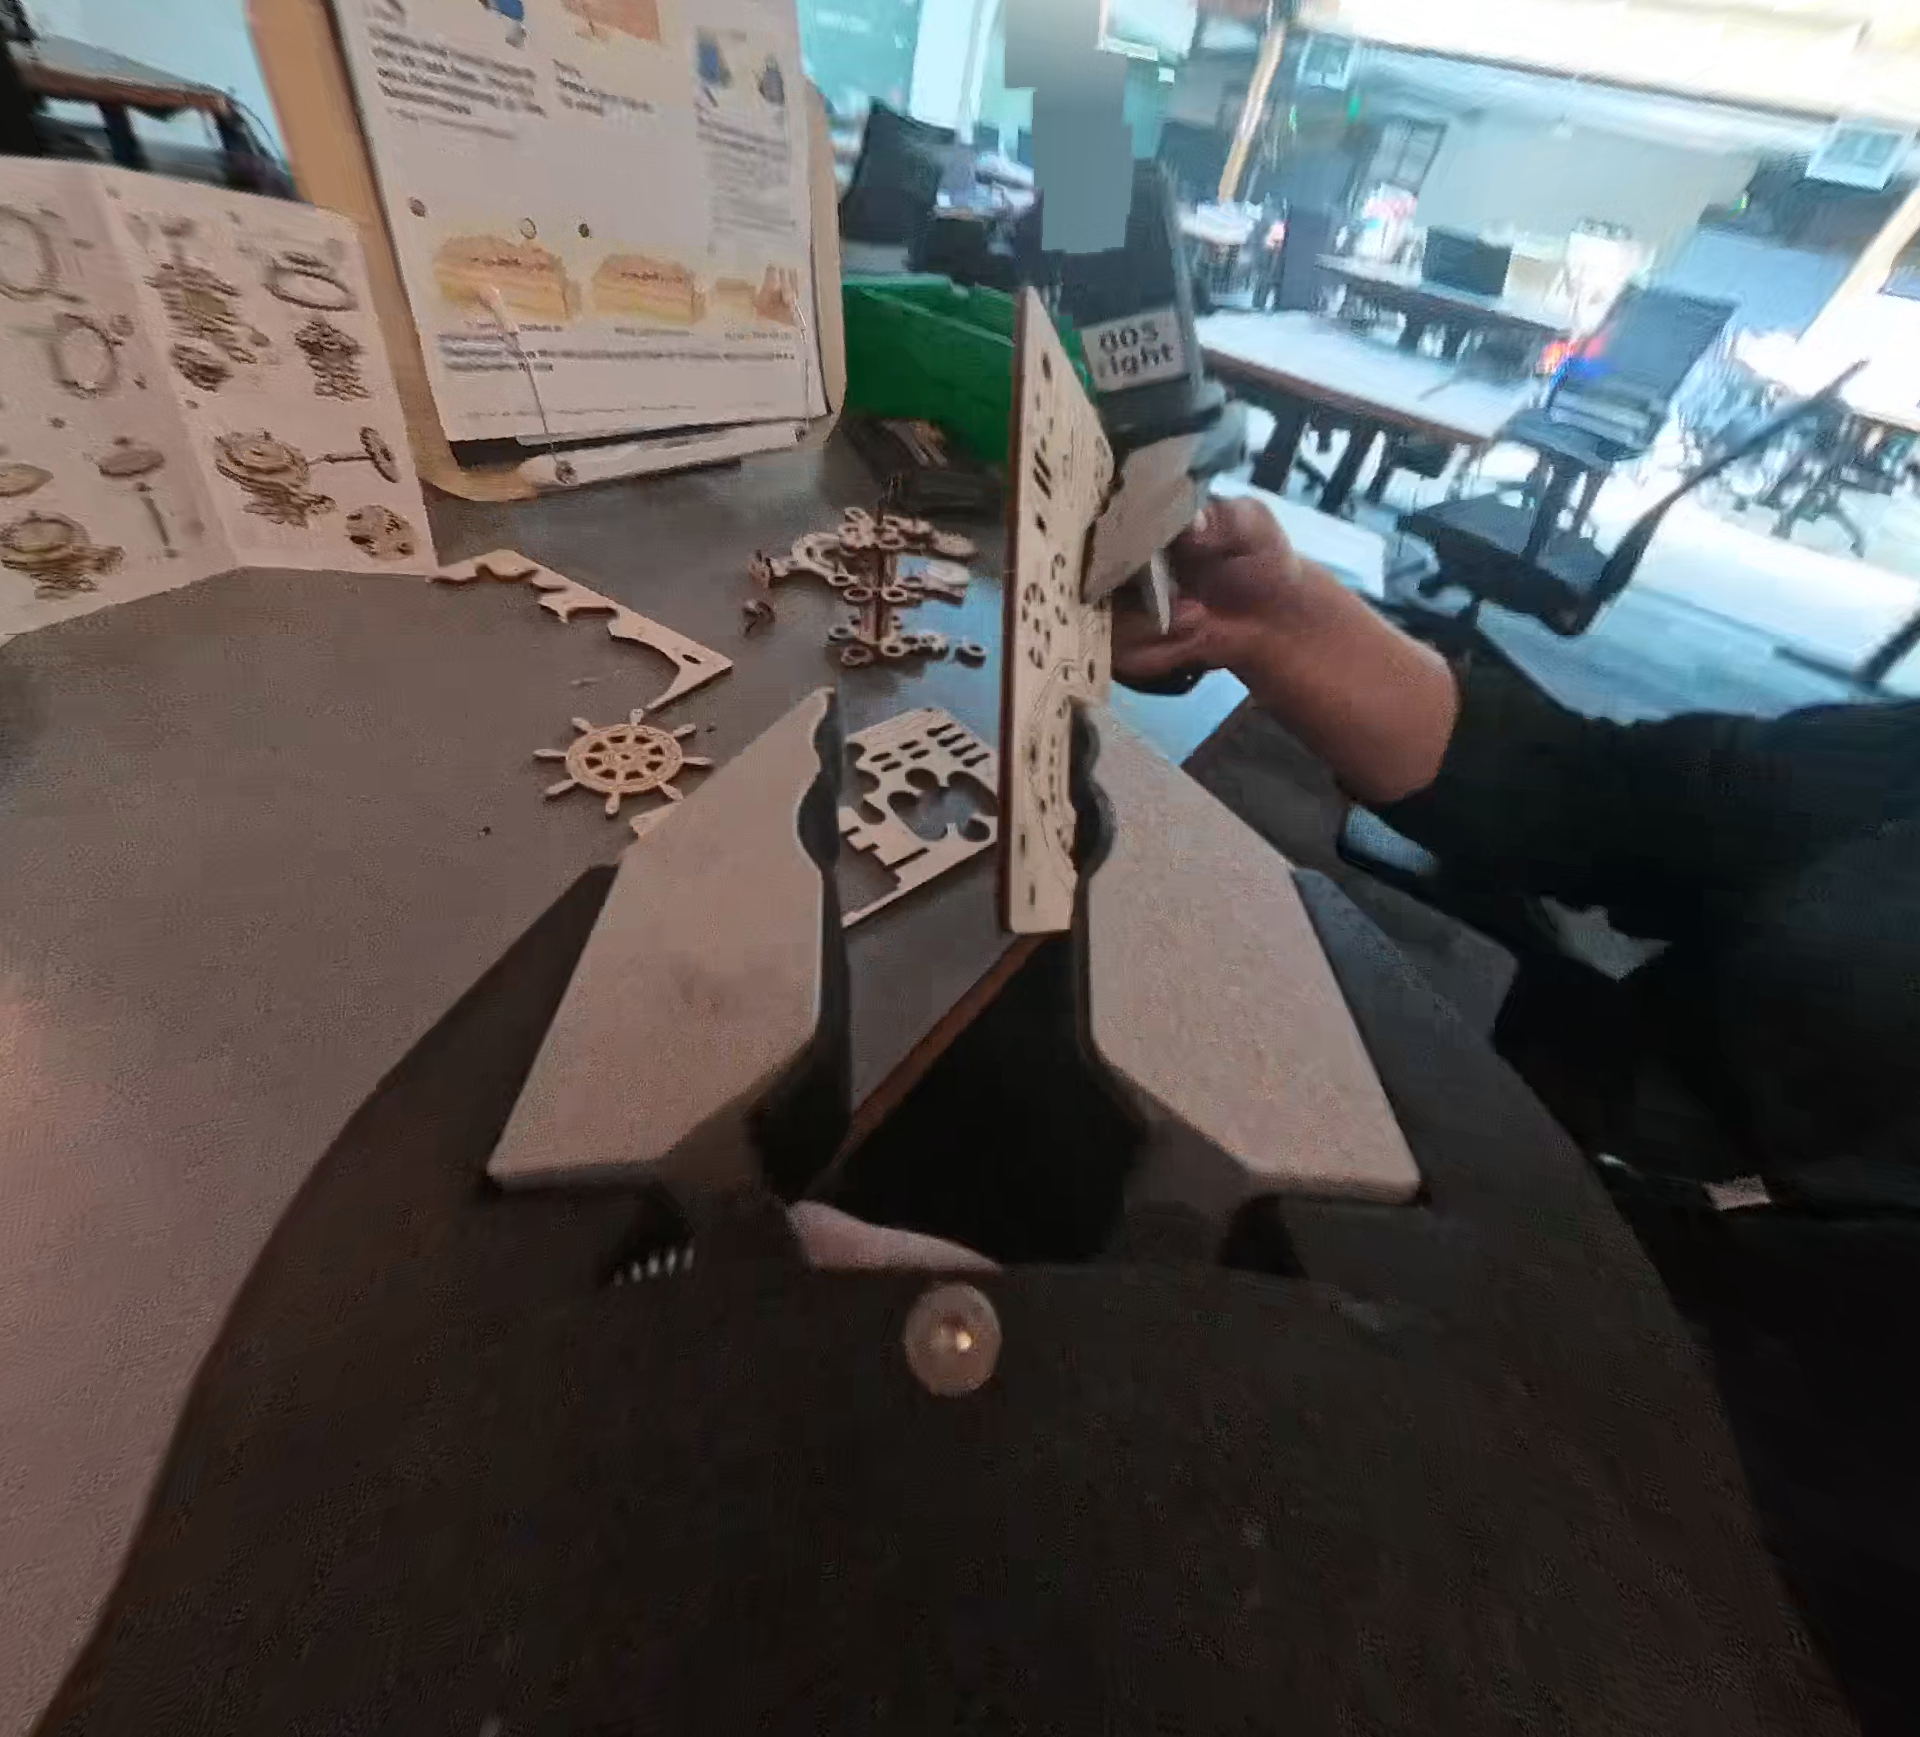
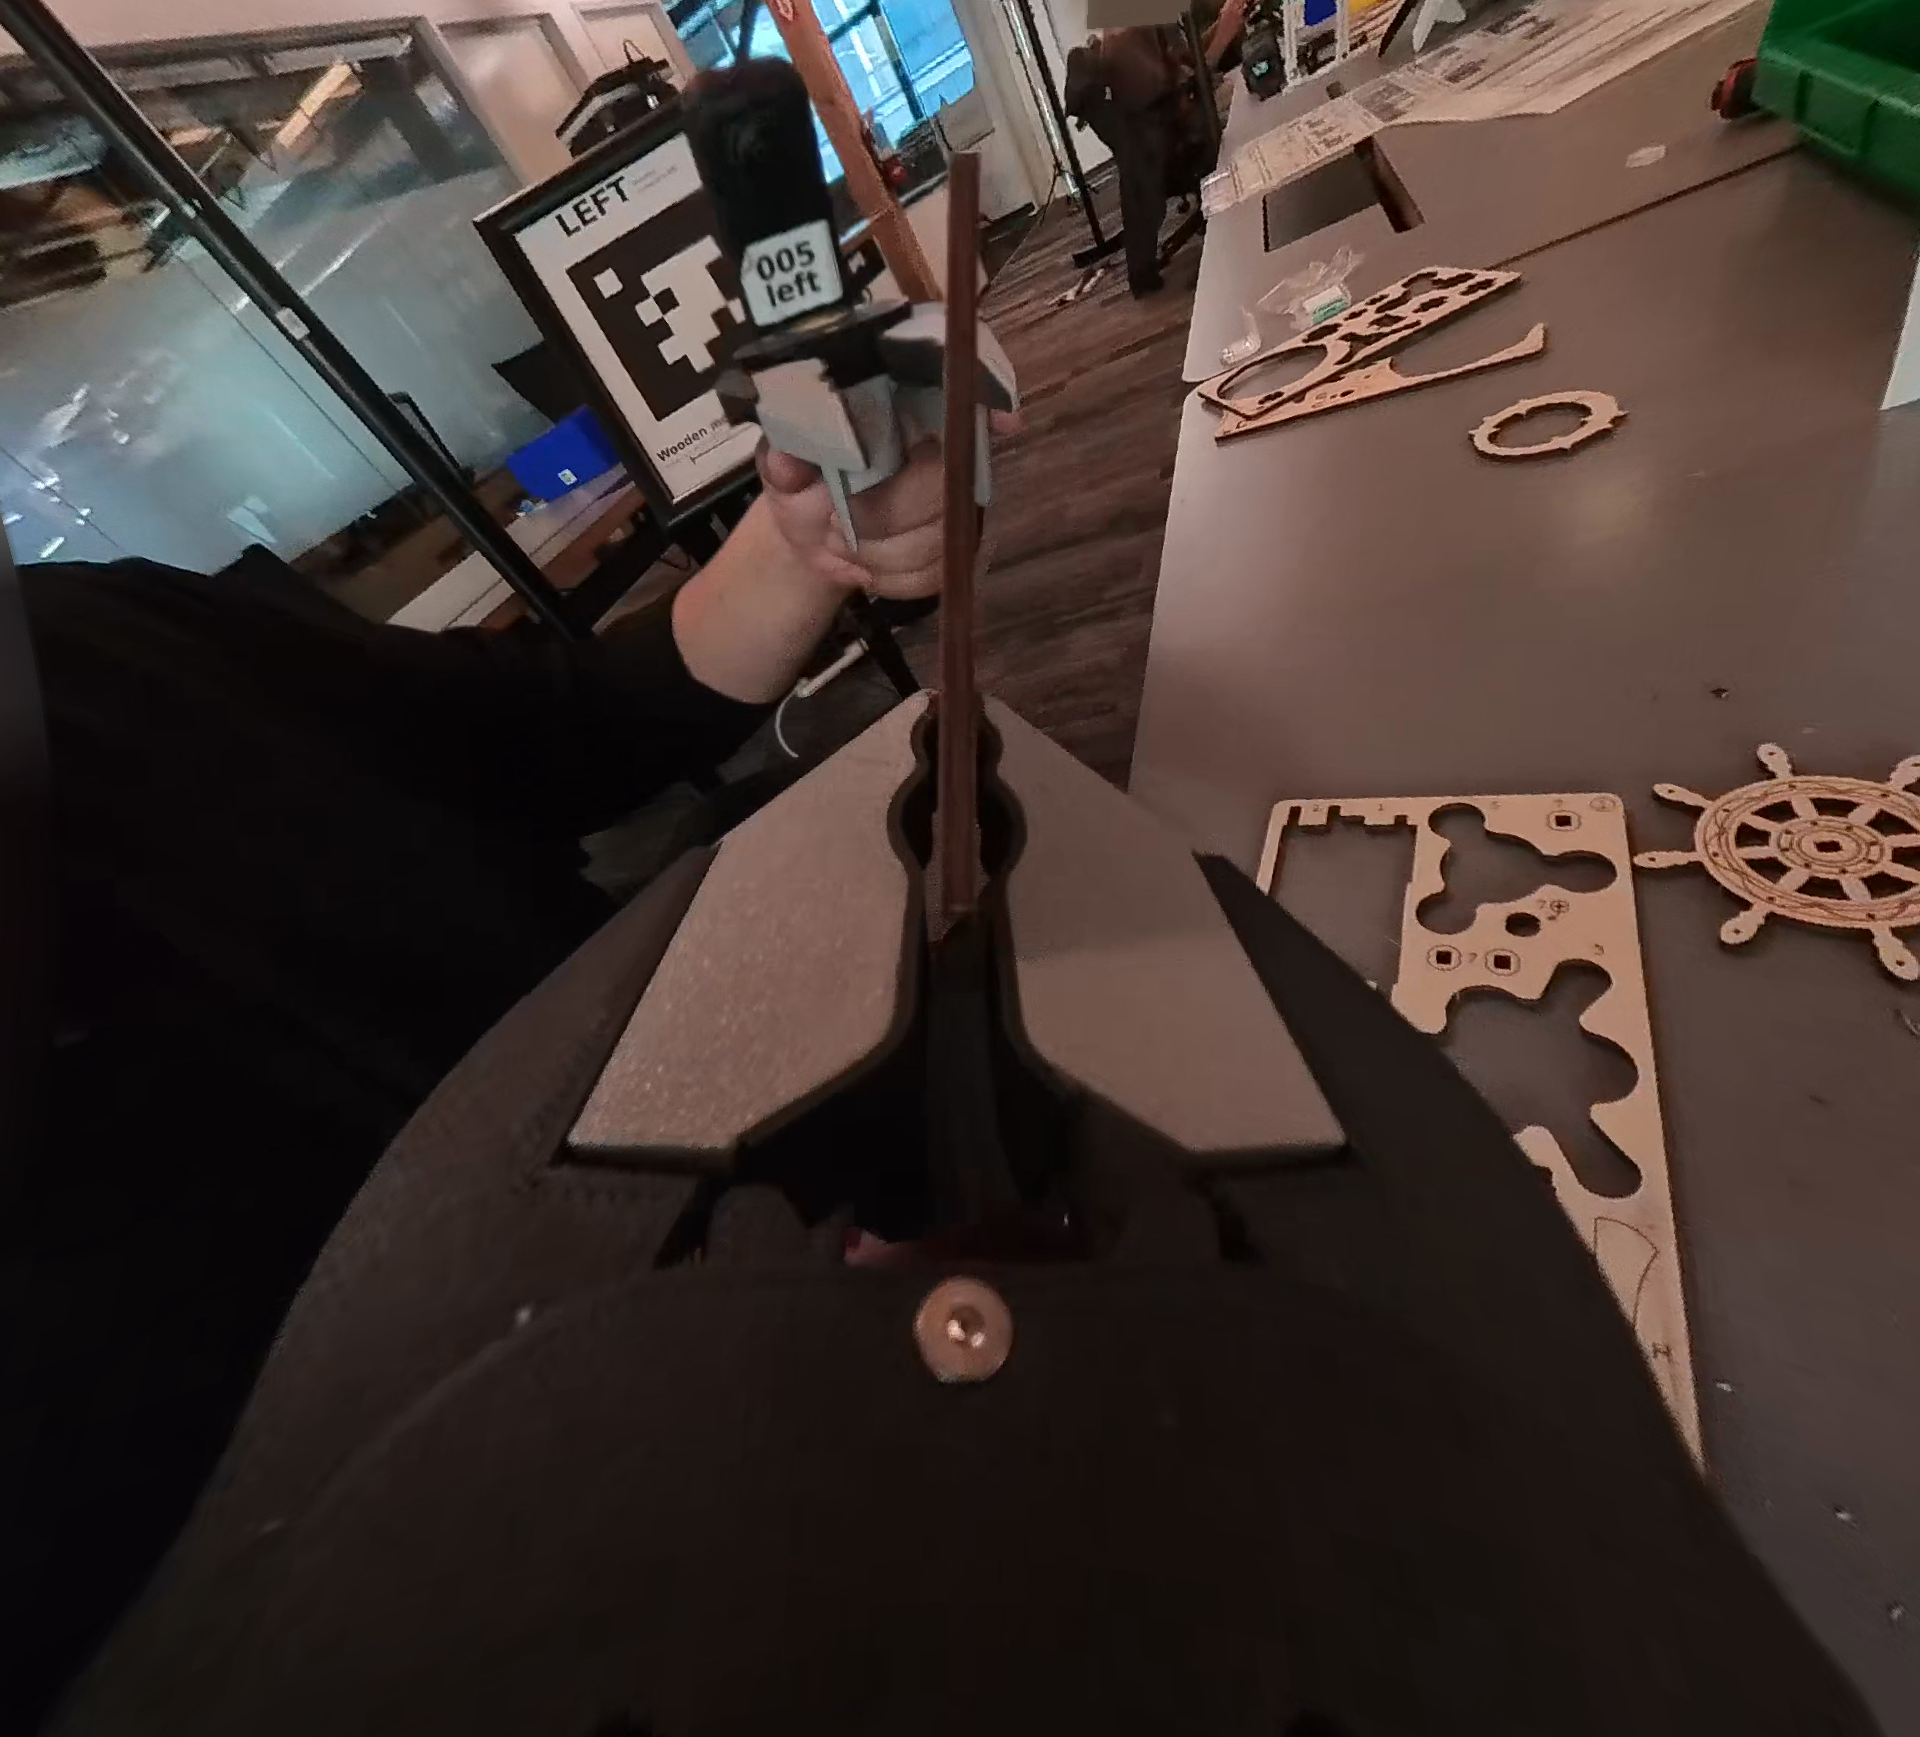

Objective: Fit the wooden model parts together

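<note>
A thin wooden parts sheet (image 1: 1049, 607) stands upright and edge-on between both grippers; in the right wrist view it shows as a dark strip (image 2: 958, 492). My right gripper (image 2: 956, 731) is shut on its lower end and also shows farther off in the left wrist view (image 1: 1132, 524). My left gripper (image 1: 956, 721) is open around the sheet, which lies against its right finger with a wide gap to the left one. It appears with spread jaws in the right wrist view (image 2: 883, 430). The sheet is held above the grey table (image 1: 312, 804).
On the table lie a wooden ship's wheel (image 1: 623, 757) (image 2: 1808, 856), a punched-out sheet (image 1: 914, 794) (image 2: 1496, 991), a curved offcut (image 1: 613, 617), a partly built model (image 1: 883, 586), a ring (image 2: 1548, 425) and another frame (image 2: 1371, 357). Instruction pages (image 1: 582, 129) and a green bin (image 2: 1849, 25) stand behind.
</note>
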`<state>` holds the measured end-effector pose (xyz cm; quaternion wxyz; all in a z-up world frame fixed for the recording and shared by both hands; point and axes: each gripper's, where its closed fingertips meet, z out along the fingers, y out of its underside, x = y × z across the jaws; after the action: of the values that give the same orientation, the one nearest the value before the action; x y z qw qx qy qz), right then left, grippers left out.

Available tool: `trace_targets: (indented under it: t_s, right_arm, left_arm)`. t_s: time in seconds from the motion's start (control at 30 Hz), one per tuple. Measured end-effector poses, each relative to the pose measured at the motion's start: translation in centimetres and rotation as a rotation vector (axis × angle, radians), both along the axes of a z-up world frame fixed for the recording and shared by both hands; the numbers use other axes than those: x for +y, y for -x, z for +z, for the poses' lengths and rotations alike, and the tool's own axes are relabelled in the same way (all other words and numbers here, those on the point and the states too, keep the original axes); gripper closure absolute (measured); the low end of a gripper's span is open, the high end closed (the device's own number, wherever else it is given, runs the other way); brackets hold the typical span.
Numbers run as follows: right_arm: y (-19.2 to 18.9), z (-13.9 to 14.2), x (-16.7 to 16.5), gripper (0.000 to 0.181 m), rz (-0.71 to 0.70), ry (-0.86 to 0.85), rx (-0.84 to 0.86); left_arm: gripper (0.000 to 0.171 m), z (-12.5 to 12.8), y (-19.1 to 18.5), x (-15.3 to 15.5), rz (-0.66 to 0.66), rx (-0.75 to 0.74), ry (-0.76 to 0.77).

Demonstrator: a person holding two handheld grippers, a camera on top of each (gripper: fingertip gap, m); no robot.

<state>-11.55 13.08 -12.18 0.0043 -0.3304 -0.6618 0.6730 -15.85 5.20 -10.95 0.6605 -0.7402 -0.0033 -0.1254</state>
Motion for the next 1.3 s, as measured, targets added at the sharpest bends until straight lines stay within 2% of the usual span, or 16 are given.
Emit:
trace_targets:
  t_s: [0.1, 0.13, 0.2, 0.3, 0.4, 0.5, 0.63, 0.73, 0.97, 1.23, 1.3]
  right_arm:
    - [-0.1, 0.0, -0.4, 0.181, 0.019, -0.011, 0.001]
    - [-0.2, 0.0, -0.6, 0.181, 0.021, -0.021, 0.001]
    - [0.2, -0.6, -0.3, 0.181, -0.014, -0.063, -0.002]
    - [0.8, -0.6, 1.1, 0.177, -0.074, -0.038, -0.011]
    - [1.9, -0.7, 1.9, 0.161, -0.149, 0.007, -0.012]
    - [2.1, -1.7, 1.1, 0.152, -0.119, 0.002, -0.041]
    - [3.2, -1.7, 1.7, 0.155, -0.195, 0.050, -0.025]
    - [3.2, -1.7, 2.3, 0.163, -0.190, 0.099, -0.042]
    - [3.5, -2.3, 2.4, 0.157, -0.210, 0.106, -0.054]
    - [3.1, -2.1, 1.8, 0.168, -0.138, 0.184, -0.060]
    - [3.8, -3.1, 2.1, 0.170, -0.178, 0.112, -0.077]
  left_arm:
    - [0.127, -2.9, -1.9, 3.1, -0.109, 0.073, 0.203]
    - [0.132, -4.0, -2.4, 4.0, -0.138, 0.086, 0.246]
    - [0.163, -4.5, -3.8, 5.3, -0.224, 0.065, 0.250]
    - [0.170, -4.4, -4.0, 6.6, -0.232, -0.016, 0.217]
    - [0.170, -4.2, -3.7, 7.7, -0.190, -0.088, 0.180]
    - [0.170, -3.8, -3.6, 8.5, -0.190, -0.190, 0.130]
    - [0.170, -4.6, -3.5, 9.2, -0.168, -0.221, 0.119]
    - [0.170, -4.7, -3.2, 9.4, -0.149, -0.277, 0.082]
    - [0.170, -5.1, -3.3, 9.7, -0.109, -0.214, 0.069]
    - [0.170, -5.1, -3.2, 9.6, -0.099, -0.189, 0.043]
    - [0.167, -6.4, -2.5, 10.0, -0.011, -0.063, 0.094]
